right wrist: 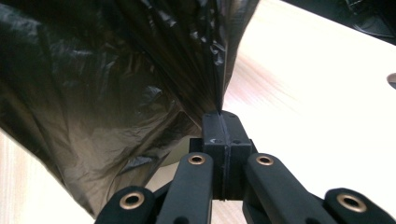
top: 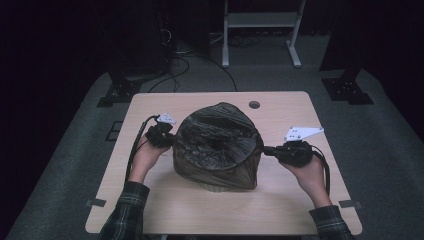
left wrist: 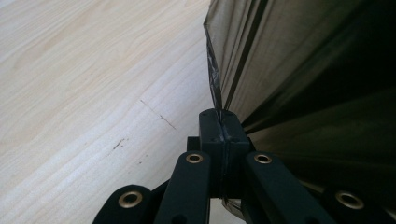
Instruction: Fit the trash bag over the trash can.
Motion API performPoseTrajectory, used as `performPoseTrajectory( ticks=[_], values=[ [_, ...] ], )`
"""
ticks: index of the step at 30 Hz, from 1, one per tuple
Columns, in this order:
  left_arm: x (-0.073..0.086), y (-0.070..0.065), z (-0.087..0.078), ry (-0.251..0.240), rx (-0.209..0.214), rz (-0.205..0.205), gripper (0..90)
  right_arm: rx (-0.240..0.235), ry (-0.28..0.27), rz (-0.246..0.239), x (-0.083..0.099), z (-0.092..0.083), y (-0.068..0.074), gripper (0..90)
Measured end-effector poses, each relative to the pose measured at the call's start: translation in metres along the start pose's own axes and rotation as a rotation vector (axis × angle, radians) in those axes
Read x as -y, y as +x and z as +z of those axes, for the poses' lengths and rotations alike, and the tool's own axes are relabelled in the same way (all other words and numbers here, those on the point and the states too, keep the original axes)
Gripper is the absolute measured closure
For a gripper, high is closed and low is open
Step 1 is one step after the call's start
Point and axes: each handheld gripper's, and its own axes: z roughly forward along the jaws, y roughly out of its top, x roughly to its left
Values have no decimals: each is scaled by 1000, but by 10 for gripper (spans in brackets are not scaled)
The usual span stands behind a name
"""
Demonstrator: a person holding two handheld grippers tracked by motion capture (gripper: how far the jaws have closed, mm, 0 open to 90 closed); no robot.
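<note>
A dark, crinkled plastic bag [top: 217,145] covers a pale container in the middle of the wooden table [top: 280,200]; a bit of the container's base [top: 215,188] peeks out below it. My left gripper [top: 172,139] is at the bag's left side, jaws shut on a fold of the bag's film [left wrist: 215,95]. My right gripper [top: 265,149] is at the bag's right side, jaws shut on a pinched pleat of the bag [right wrist: 219,88]. The film is stretched taut between both grips. What lies under the bag is hidden.
A round hole [top: 254,105] sits in the table's far edge. A white frame [top: 260,30], black stands [top: 347,85] and cables [top: 172,55] are on the grey floor beyond. Bare tabletop [left wrist: 84,93] lies to the bag's left and along the near edge.
</note>
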Motion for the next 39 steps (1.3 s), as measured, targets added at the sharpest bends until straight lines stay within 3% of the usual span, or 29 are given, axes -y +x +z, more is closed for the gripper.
performPoseTrajectory(
  ticks=[2, 9, 12, 16, 20, 27, 29, 34, 37, 39],
  values=[
    [-1, 2, 3, 17, -16, -13, 899, 6, -8, 1, -1, 0, -1, 900],
    [10, 10, 13, 71, -5, -61, 900, 28, -40, -15, -10, 0, -2, 900],
    [10, 9, 11, 56, -5, -60, 900, 48, -26, -6, -11, 0, -5, 900],
    [6, 5, 6, 30, -2, -45, 899, 90, 53, -6, -2, 7, -9, 900],
    [7, 8, 9, 65, -14, -43, 899, 72, 87, 37, 15, 12, -15, 900],
    [27, 15, 15, 121, -27, -76, 899, 73, 99, 27, 16, 10, -13, 900],
    [32, 17, 16, 116, -22, -89, 899, 72, 103, 26, 18, 10, -13, 900],
    [40, 16, 20, 148, -23, -85, 899, 60, 134, 27, 25, 17, -12, 900],
    [40, 16, 19, 139, -18, -85, 898, 59, 145, 30, 28, 19, -13, 900],
    [37, 16, 14, 106, -15, -88, 896, 66, 138, 26, 27, 17, -12, 900]
  ],
)
